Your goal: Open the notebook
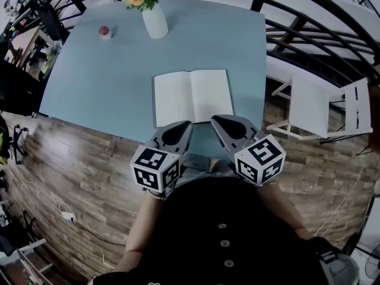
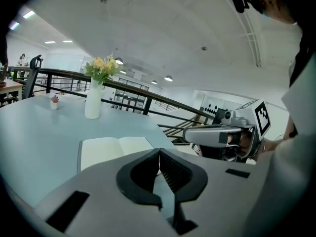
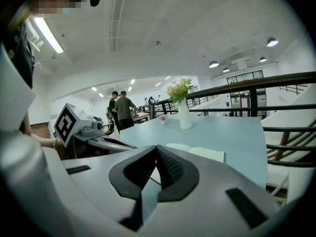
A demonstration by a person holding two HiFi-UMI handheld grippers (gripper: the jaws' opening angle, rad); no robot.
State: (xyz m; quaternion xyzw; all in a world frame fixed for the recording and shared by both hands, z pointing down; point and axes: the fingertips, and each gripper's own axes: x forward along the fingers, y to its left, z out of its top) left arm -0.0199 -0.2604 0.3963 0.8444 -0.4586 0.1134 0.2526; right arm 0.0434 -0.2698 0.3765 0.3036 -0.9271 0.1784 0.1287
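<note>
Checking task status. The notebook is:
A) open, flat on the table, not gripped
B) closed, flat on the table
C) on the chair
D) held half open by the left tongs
A: the notebook lies spread open, pages up, on the table; the left tongs and the right tongs are both shut with nothing between them.

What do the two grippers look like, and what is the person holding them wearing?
The left gripper and right gripper match: pale grey bodies with black ribbed pads narrowing to a tip. Each carries a white cube with black square markers. No cables show. The person wears a black top with buttons.
</note>
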